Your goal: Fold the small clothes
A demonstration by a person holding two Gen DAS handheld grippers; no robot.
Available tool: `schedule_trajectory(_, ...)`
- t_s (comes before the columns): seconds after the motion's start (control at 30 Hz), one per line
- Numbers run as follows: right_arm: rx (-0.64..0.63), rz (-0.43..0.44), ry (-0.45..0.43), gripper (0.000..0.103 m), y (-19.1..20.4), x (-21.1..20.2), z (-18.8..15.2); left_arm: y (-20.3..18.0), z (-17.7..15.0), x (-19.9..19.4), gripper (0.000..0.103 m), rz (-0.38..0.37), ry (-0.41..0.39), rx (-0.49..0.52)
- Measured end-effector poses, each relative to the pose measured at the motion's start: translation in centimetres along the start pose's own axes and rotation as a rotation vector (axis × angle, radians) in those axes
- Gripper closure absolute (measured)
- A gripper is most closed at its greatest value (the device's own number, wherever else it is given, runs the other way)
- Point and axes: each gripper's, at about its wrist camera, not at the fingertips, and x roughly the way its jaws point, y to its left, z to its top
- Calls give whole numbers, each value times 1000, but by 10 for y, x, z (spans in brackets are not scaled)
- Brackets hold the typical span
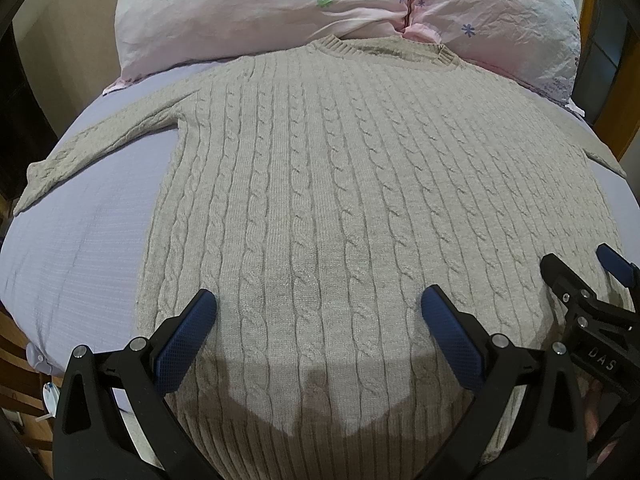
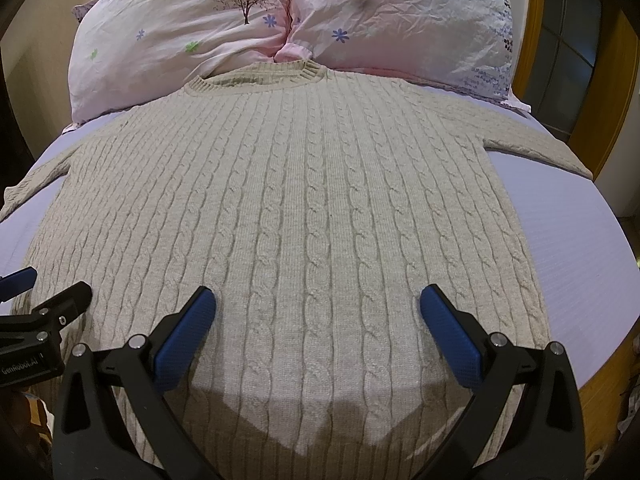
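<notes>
With the left gripper (image 1: pixel 319 312) and right gripper (image 2: pixel 318 310) both spread apart and empty above the hem, the cable-knit sweater (image 1: pixel 340 184) lies flat ahead of all 4 fingers, so a shallow pinch risks lifting only 1 knit layer and skewing the fold.
</notes>
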Motion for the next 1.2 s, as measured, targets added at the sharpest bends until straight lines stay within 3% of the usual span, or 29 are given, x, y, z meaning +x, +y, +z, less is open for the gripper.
schedule_trajectory(0.1,-34,65,-28,2,-8,0,1,0,-2,-2,1,-5,-32,15)
schedule_trajectory(0.2,85,185,-101,2,-60,-17,23,7,1,-2,1,-66,-25,23)
schedule_trajectory(0.27,232,144,-185,2,-120,-33,48,24,7,-6,1,-168,-43,-29)
schedule_trajectory(0.37,481,42,-241,3,-220,-35,74,55,19,-7,1,-331,-91,-120)
schedule_trajectory(0.47,710,-23,-204,36,-302,-15,87,78,30,-6,1,-421,-138,-158)
schedule_trajectory(0.5,806,-20,-173,51,-333,-1,89,84,33,-7,1,-422,-157,-166)
schedule_trajectory(0.53,884,-8,-145,59,-356,12,88,89,35,-8,1,-412,-178,-170)
schedule_trajectory(0.63,1095,29,-80,62,-405,48,79,103,44,-13,1,-336,-258,-160)
schedule_trajectory(0.73,1185,41,-52,62,-424,71,75,119,51,-16,1,-319,-285,-203)
schedule_trajectory(0.9,1225,28,-105,65,-433,81,82,161,54,-16,1,-259,-343,-384)
schedule_trajectory(0.97,1245,20,-134,77,-445,83,79,178,54,-13,1,-232,-356,-442)
schedule_trajectory(1.0,1252,9,-132,94,-448,86,77,185,53,-13,1,-223,-361,-464)
schedule_trajectory(1.07,1259,4,-143,96,-451,90,79,199,51,-13,1,-199,-373,-501)
schedule_trajectory(1.13,1157,-42,-218,97,-434,74,98,211,49,-13,1,-184,-386,-533)
schedule_trajectory(1.2,912,-61,-327,97,-385,44,138,228,45,-15,1,-189,-408,-583)
